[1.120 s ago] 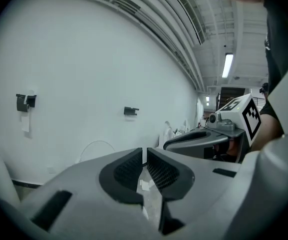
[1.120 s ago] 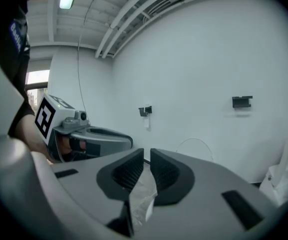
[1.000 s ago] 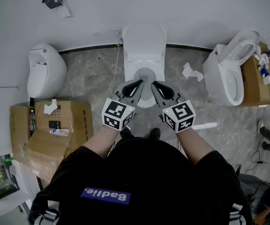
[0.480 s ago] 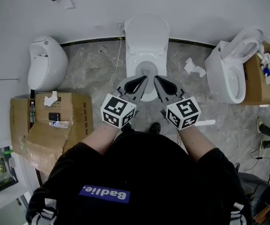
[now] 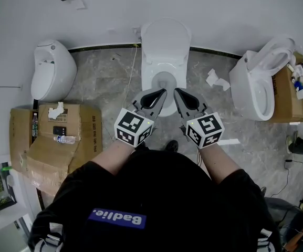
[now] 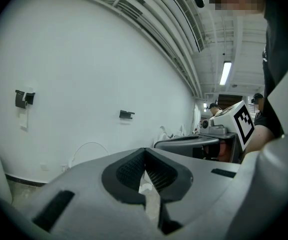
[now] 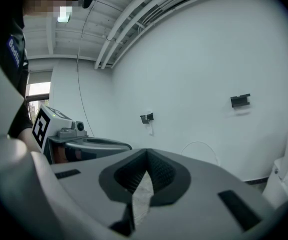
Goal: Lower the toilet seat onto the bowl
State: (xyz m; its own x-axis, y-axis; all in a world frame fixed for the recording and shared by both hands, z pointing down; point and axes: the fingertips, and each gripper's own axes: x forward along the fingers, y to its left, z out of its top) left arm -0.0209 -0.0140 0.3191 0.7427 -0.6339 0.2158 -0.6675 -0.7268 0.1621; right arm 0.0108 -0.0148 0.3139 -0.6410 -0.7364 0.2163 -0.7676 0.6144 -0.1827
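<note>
We stand facing the middle toilet [image 5: 165,62], which sits on the grey stone floor [image 5: 109,88] against the white wall [image 5: 193,4]. Its seat [image 5: 166,38] is raised at the back by the wall, and the bowl [image 5: 150,83] below it lies uncovered, with water showing in it.

We hold both tongs out in front of us, side by side and close together, pointing at the wall. The left tongs [image 5: 160,92] are closed with nothing between their pads. The right tongs [image 5: 178,92] are closed and empty too. In the head view their tips lie over the front rim of the bowl, well short of the seat. Neither one touches the seat.

The left gripper view looks over its closed tips [image 6: 144,154] to bare wall, with the marker cube [image 6: 243,123] of the right tongs at the right side. The right gripper view shows the same over its own tips [image 7: 146,155], with the left cube [image 7: 41,126] at the left.

A second toilet [image 5: 256,88] stands to the right, its seat up as well. A white urinal [image 5: 51,75] is at the left. In front of it is a cardboard box [image 5: 85,135] with a bottle [image 5: 67,139] lying on top. Crumpled paper [image 5: 217,80] lies on the floor between the two toilets.
</note>
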